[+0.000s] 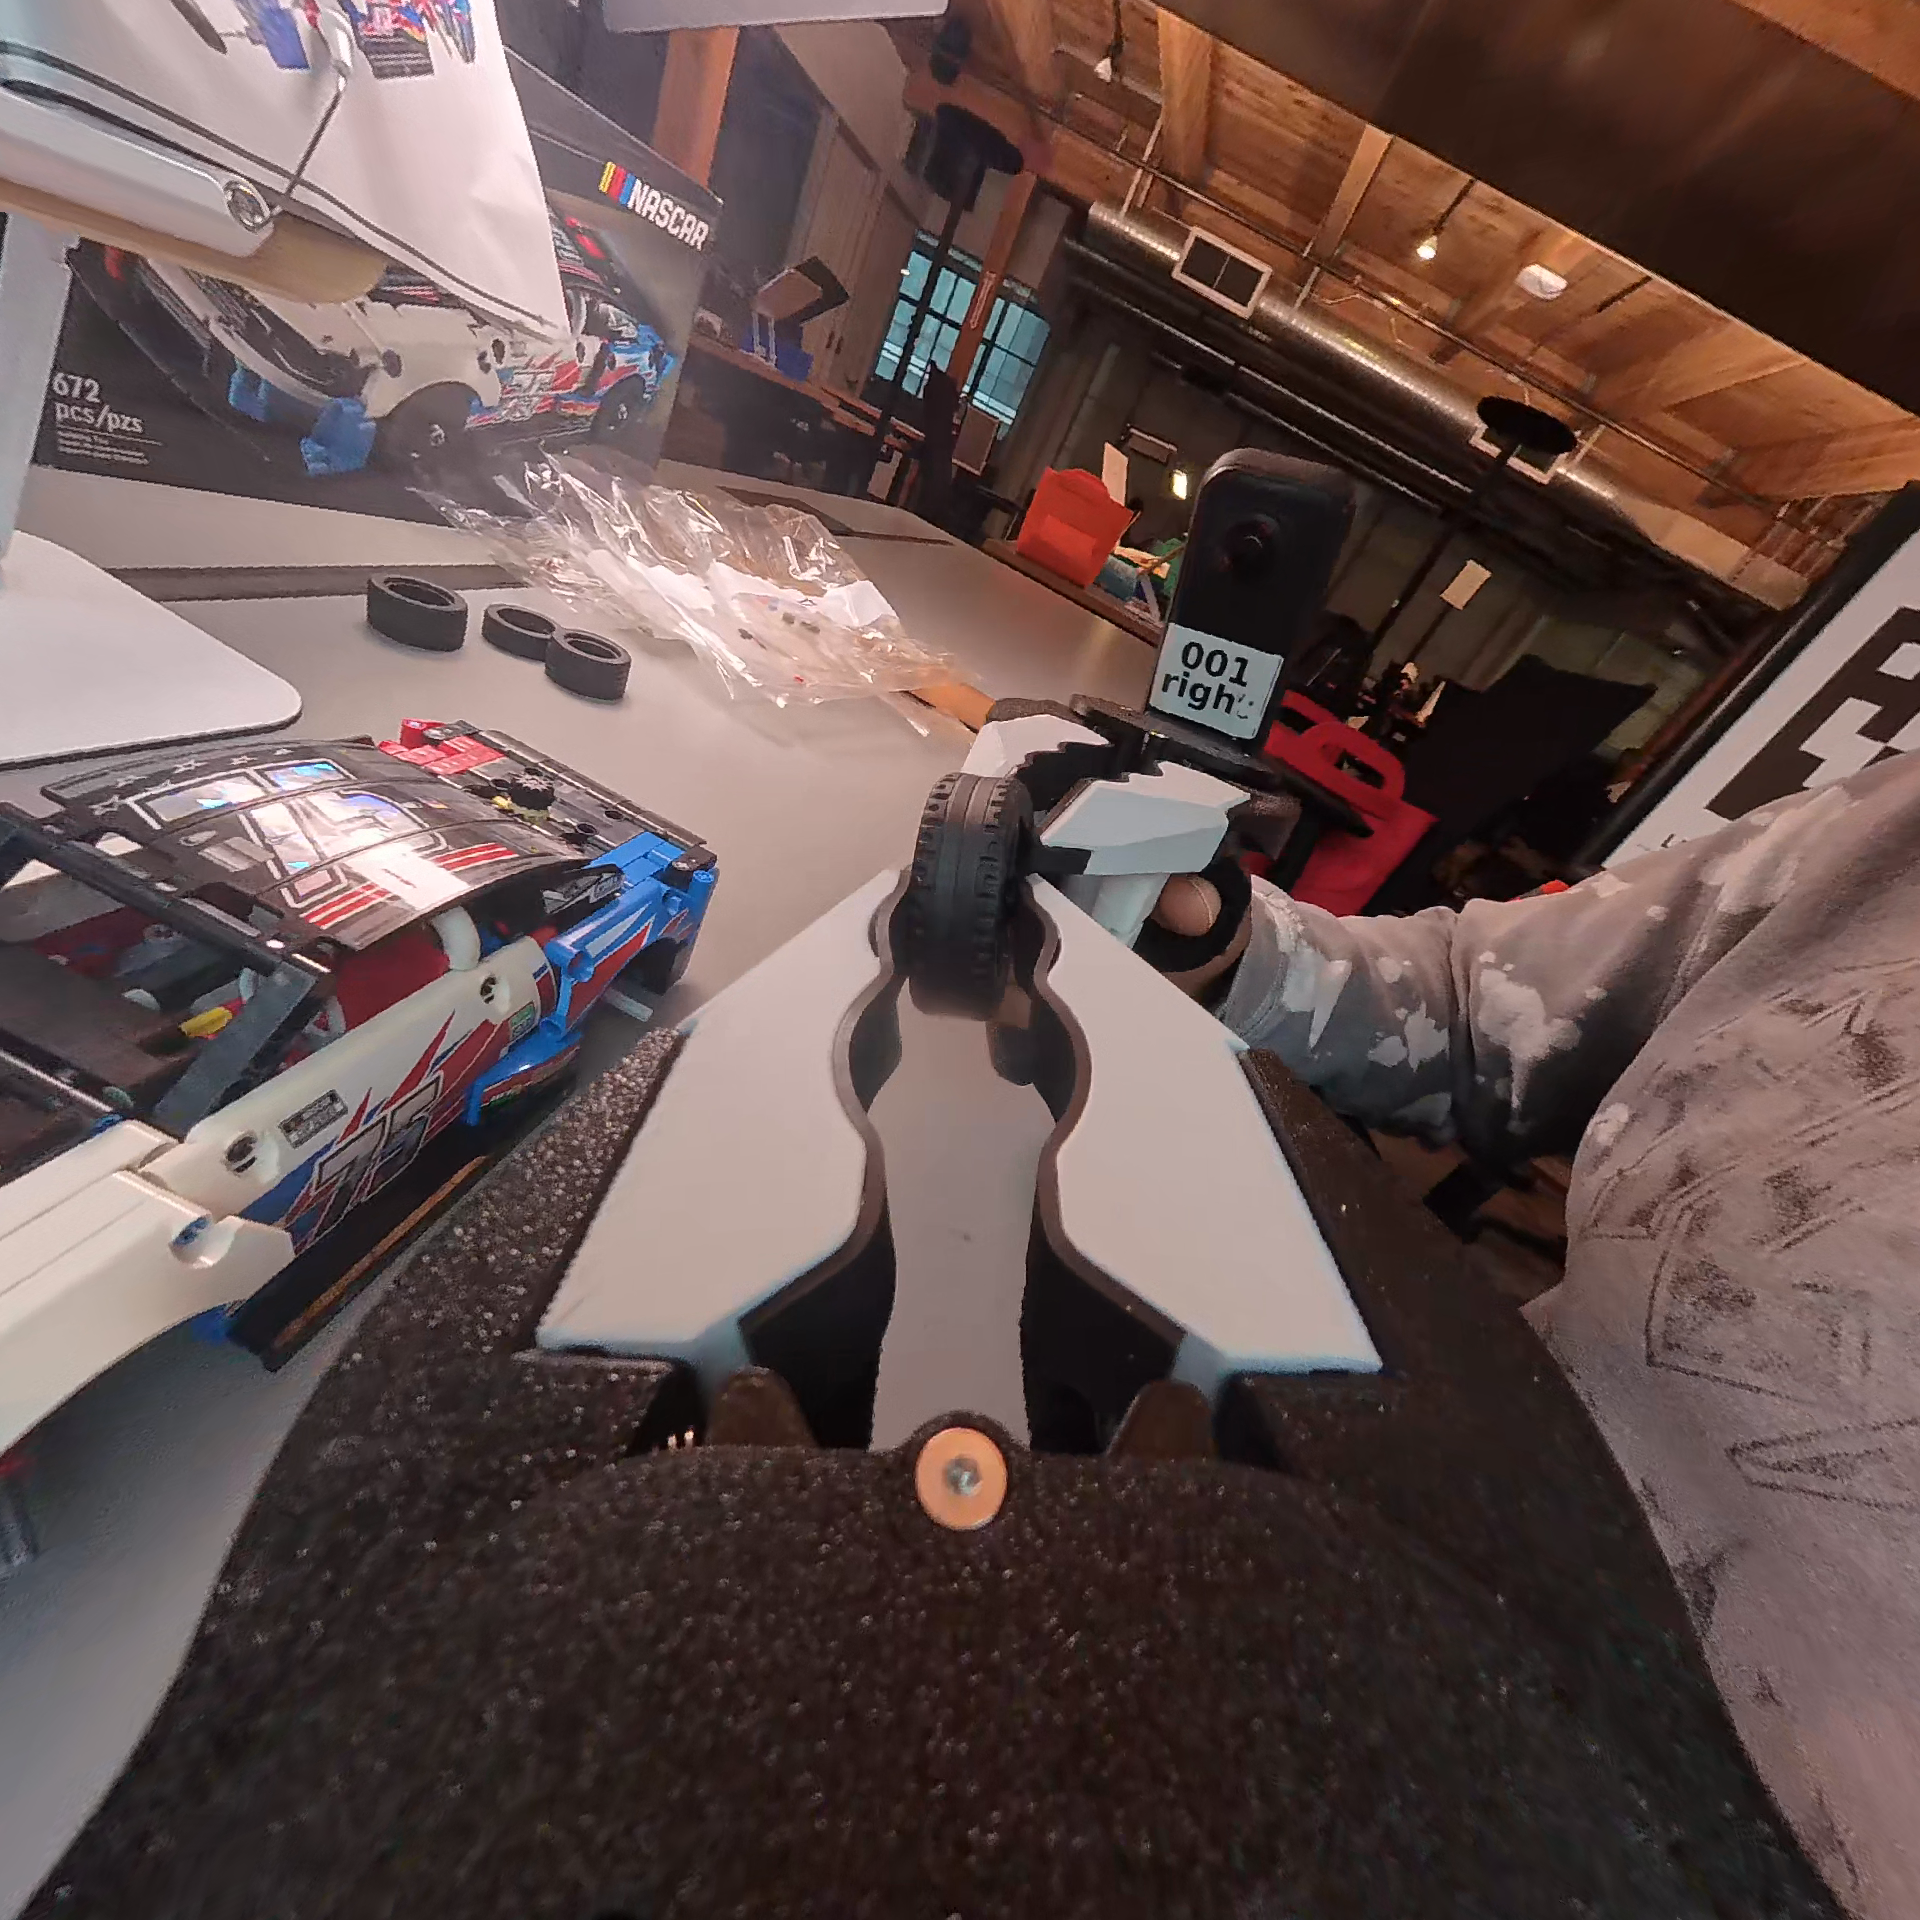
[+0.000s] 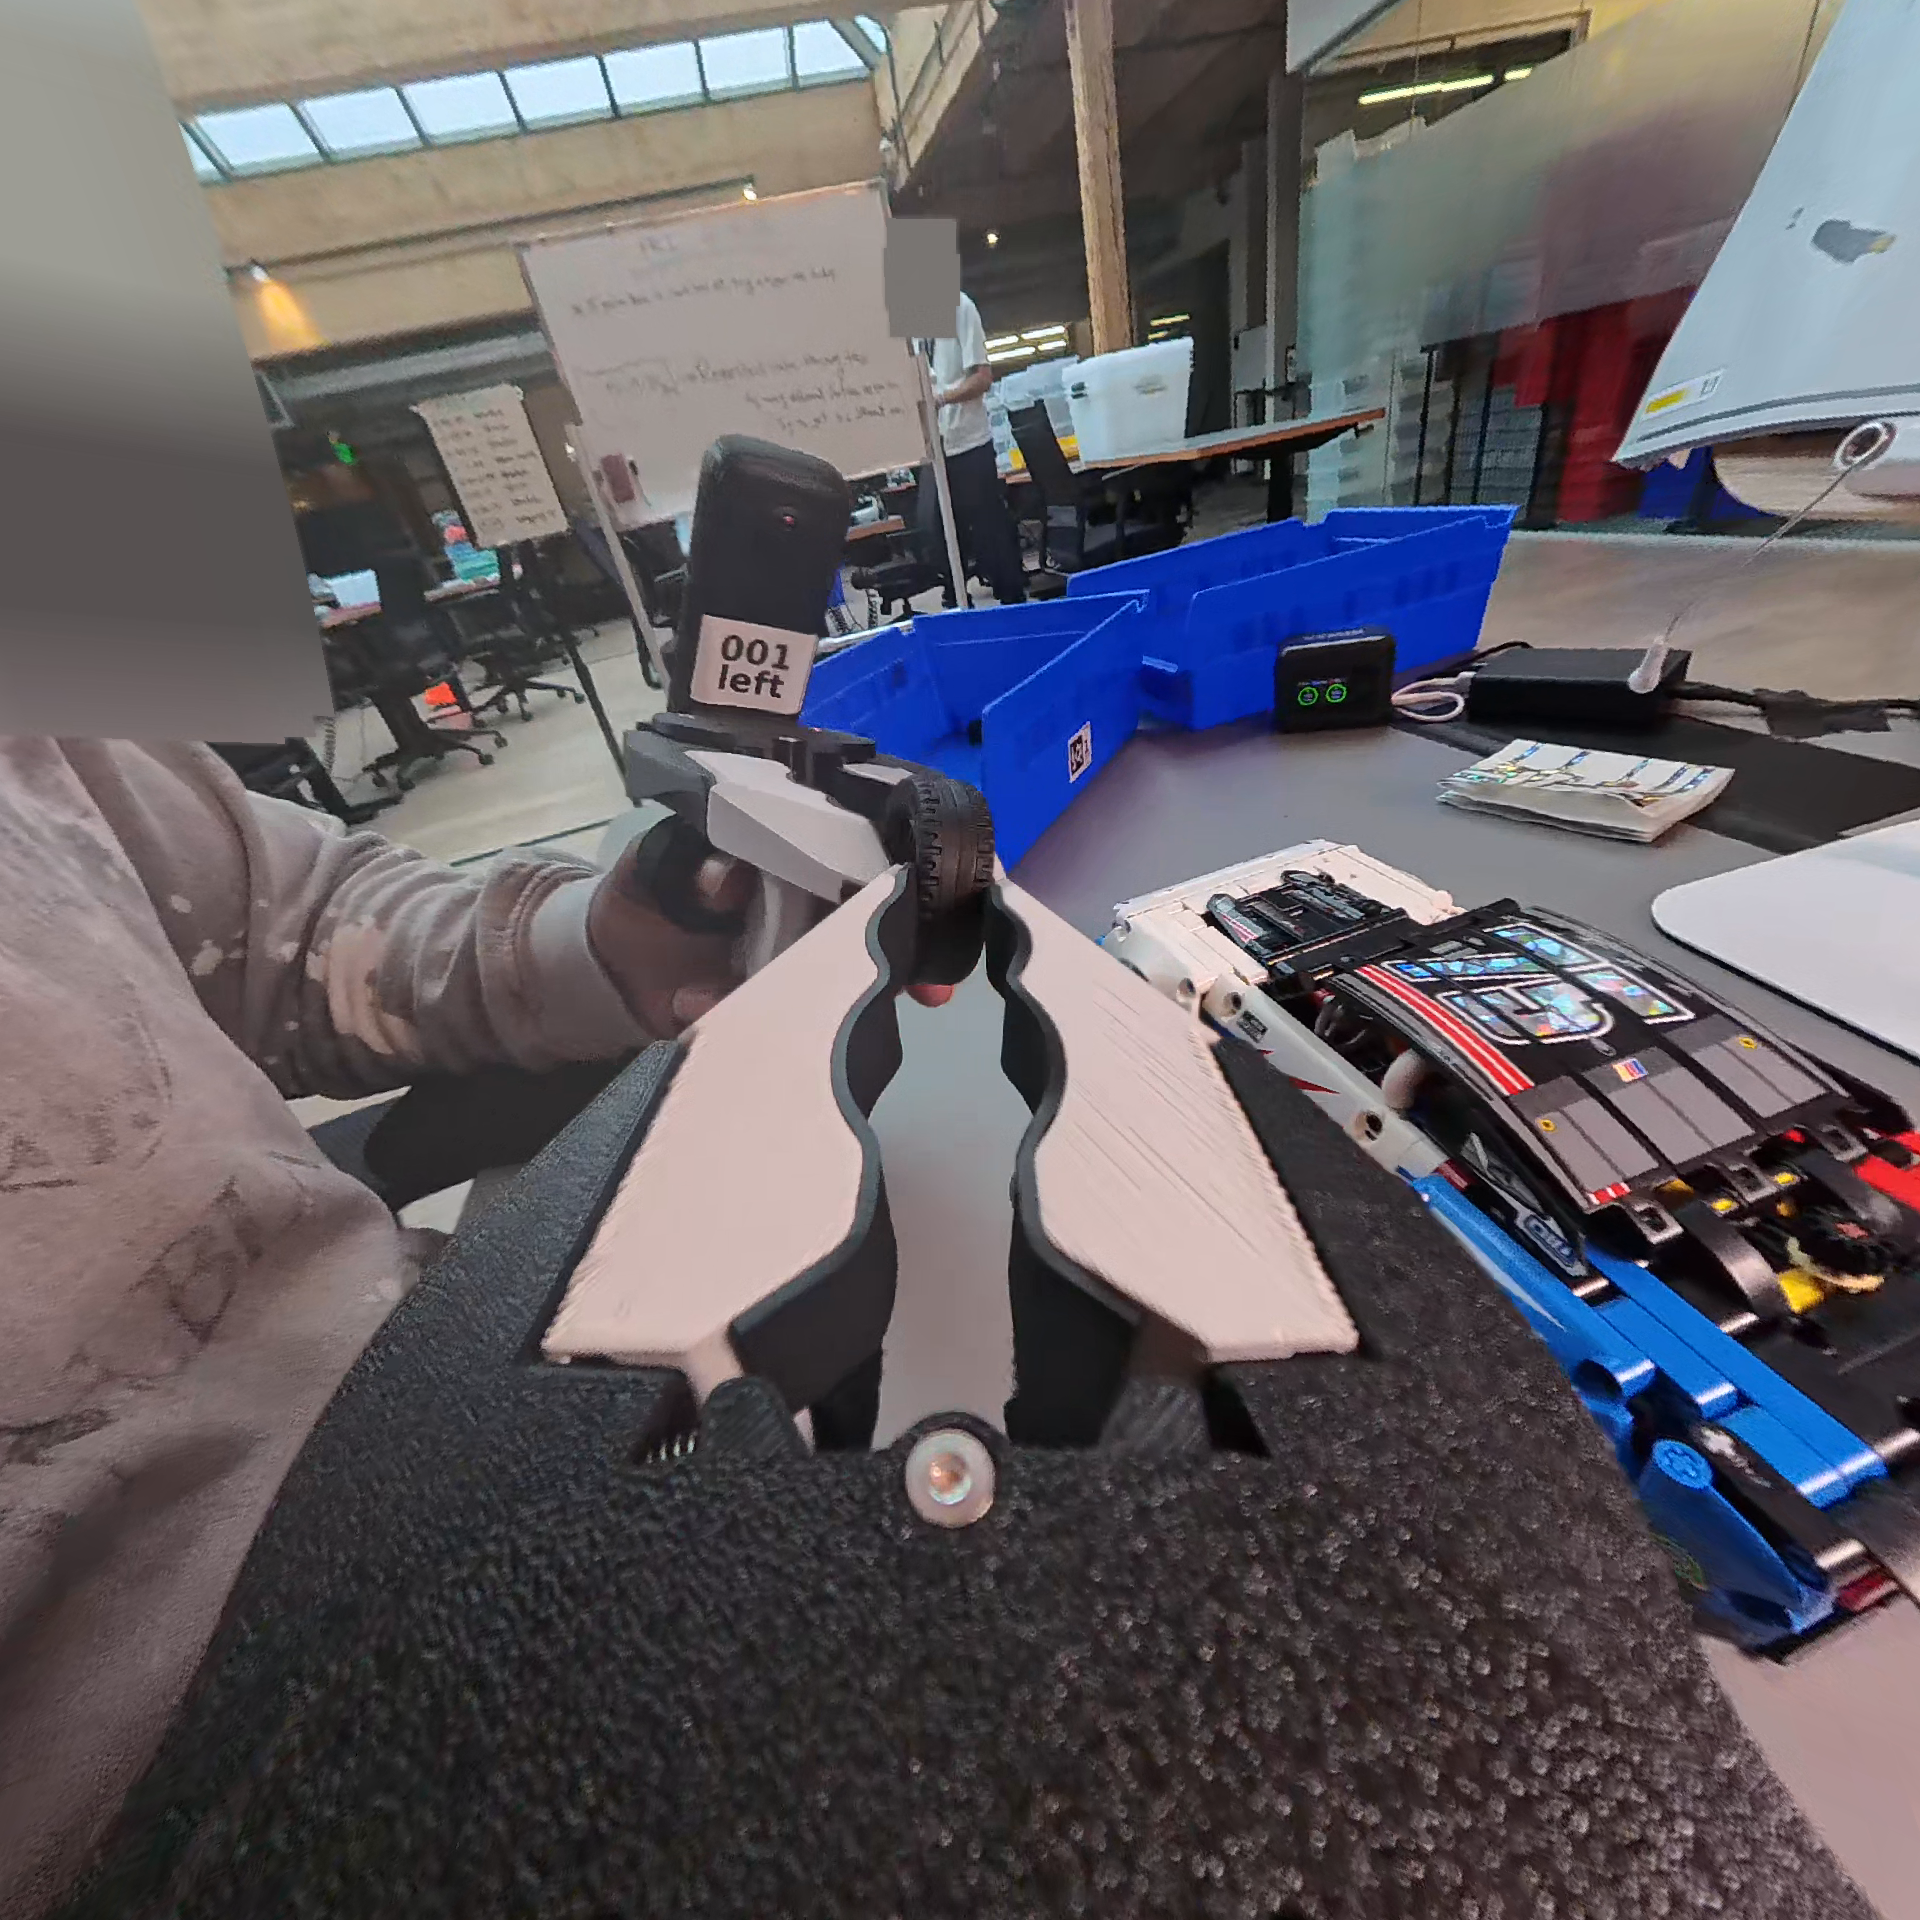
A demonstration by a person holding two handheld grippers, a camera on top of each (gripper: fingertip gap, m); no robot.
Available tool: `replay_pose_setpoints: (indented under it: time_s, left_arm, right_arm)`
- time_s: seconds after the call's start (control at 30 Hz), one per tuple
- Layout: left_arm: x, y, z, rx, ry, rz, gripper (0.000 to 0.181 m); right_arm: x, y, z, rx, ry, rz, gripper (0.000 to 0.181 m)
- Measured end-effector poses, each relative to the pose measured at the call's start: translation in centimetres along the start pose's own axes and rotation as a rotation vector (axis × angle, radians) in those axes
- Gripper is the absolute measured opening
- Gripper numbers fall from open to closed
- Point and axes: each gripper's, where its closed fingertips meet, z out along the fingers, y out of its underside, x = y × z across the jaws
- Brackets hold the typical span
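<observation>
Above worktop's near edge | left gripper (image 1: 961,914) and right gripper (image 2: 940,914) both pinching one black tyre (image 1: 961,894) | could slip, drop beside model car (image 1: 343,997)

Grey counter (image 1: 831,800). Resting directly on it: a brick-built race car (image 1: 343,997) in white, blue and red; three loose black tyres (image 1: 499,623) well beyond it; crumpled clear plastic bags (image 1: 707,592) just beside the tyres; a printed box (image 1: 353,343) standing at the far edge; a white stand base (image 1: 114,665). Also on it: blue bins (image 2: 1195,644), a small black device (image 2: 1335,681), a folded booklet (image 2: 1584,788).
</observation>
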Motion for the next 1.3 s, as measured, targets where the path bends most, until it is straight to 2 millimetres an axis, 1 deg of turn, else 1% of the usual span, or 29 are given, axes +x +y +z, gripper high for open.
replay_pose_setpoints:
  time_s: [0.13,0.2,0.23,0.33,0.4,0.47,0.57,0.63,0.7,0.73,0.8,0.83,0.93,1.0,1.07,1.2,1.3]
  left_arm:
    - [0.1,-0.4,0.0,0.021,0.007,-0.033,0.015]
    - [0.1,-0.3,-0.1,0.019,0.020,-0.054,0.015]
    - [0.2,-0.2,-0.1,0.017,0.030,-0.066,0.015]
    - [0.3,-0.1,-0.2,0.019,0.043,-0.085,0.015]
    - [0.3,-0.3,-0.2,0.022,0.041,-0.079,0.015]
    - [0.2,-0.3,-0.3,0.027,0.038,-0.083,0.015]
    - [0.3,-0.2,-0.2,0.024,0.031,-0.075,0.016]
    - [0.5,-0.1,-0.3,0.015,0.015,-0.027,0.016]
    - [0.7,0.0,-0.2,0.003,0.013,0.017,0.017]
    - [1.2,0.0,-0.2,0.001,0.024,0.053,0.017]
    - [2.0,-0.1,-0.2,0.001,0.044,0.141,0.016]
    - [1.9,0.1,-0.2,-0.013,0.033,0.177,0.016]
    - [2.0,0.7,-0.1,-0.045,0.024,0.249,0.015]
    - [2.1,0.9,0.0,-0.061,0.022,0.284,0.015]
    - [2.4,1.1,0.2,-0.080,0.041,0.286,0.014]
    - [2.1,1.8,0.3,-0.126,0.037,0.262,0.015]
    - [1.4,1.8,0.3,-0.145,0.023,0.161,0.016]
  right_arm:
    - [-0.1,-0.5,-0.1,0.014,0.029,-0.090,0.010]
    - [-0.1,-0.5,0.0,0.006,0.055,-0.156,0.010]
    - [-0.2,-0.5,0.0,0.002,0.049,-0.160,0.009]
    - [-0.3,-0.4,0.0,0.013,0.007,-0.078,0.008]
    - [-0.4,-0.7,0.0,0.032,-0.008,-0.040,0.008]
    - [-0.3,-0.9,0.1,0.029,0.019,-0.087,0.007]
    - [-0.3,-0.9,0.1,0.001,0.075,-0.223,0.006]
    - [-0.6,-0.9,0.1,-0.011,0.074,-0.268,0.006]
    - [-0.8,-0.9,0.0,-0.010,0.057,-0.269,0.006]
    - [-1.1,-1.0,-0.1,0.002,0.021,-0.240,0.007]
    - [-1.9,-1.2,-0.4,0.021,-0.103,-0.117,0.009]
    - [-1.8,-0.9,-0.5,-0.002,-0.121,-0.093,0.011]
    - [-1.9,0.0,-0.5,-0.068,-0.131,-0.123,0.014]
    - [-2.0,0.3,-0.7,-0.091,-0.159,-0.096,0.016]
    - [-2.2,0.2,-0.9,-0.093,-0.176,-0.085,0.014]
    - [-2.0,0.5,-0.9,-0.151,-0.167,-0.179,0.011]
    - [-1.5,0.9,-0.7,-0.179,-0.122,-0.260,0.009]
